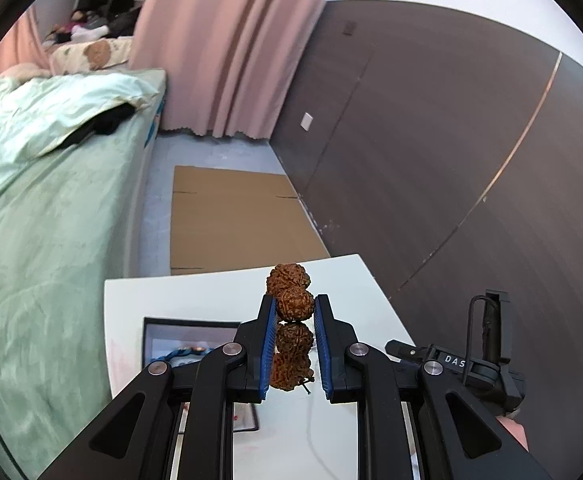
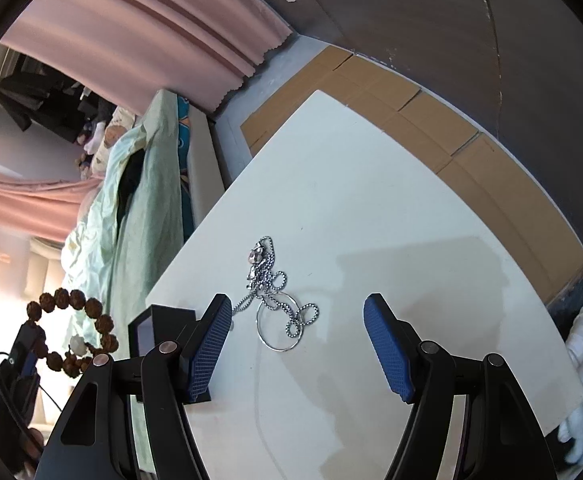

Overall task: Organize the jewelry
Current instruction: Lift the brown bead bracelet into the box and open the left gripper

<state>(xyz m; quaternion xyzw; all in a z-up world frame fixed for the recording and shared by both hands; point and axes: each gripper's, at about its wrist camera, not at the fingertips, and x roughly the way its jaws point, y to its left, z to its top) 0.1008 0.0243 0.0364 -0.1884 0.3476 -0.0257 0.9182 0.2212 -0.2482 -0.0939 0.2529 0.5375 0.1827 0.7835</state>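
Fingers of left gripper (image 1: 294, 306) clamped on one knobbly brown bead of the bead bracelet (image 1: 291, 300), blue pads pinching it from both sides. Rest of the loop runs back between the fingers toward the camera; another bead sticks out past the tips. In the right wrist view the same bracelet (image 2: 73, 330) hangs as a full ring off to the left, clear of the table, with one pale bead among the brown.

Right gripper (image 2: 297, 344) spread wide, nothing held, hovering over the silver ball chain necklace (image 2: 277, 300) lying tangled on the white table (image 2: 371, 200). A thin ring and a small pendant sit in the tangle.

Black jewelry box (image 1: 189, 344) on the table by the left gripper, something blue braided inside.

Handling guess: bracelet beads are hard and rough, so grip looks secure; loop is floppy, will swing. Necklace is light, limp, slippery and thin; pads may slide off a single strand. Best to pinch where strands bunch near the ring, low to the table. Snag risk on lift from the tangle.
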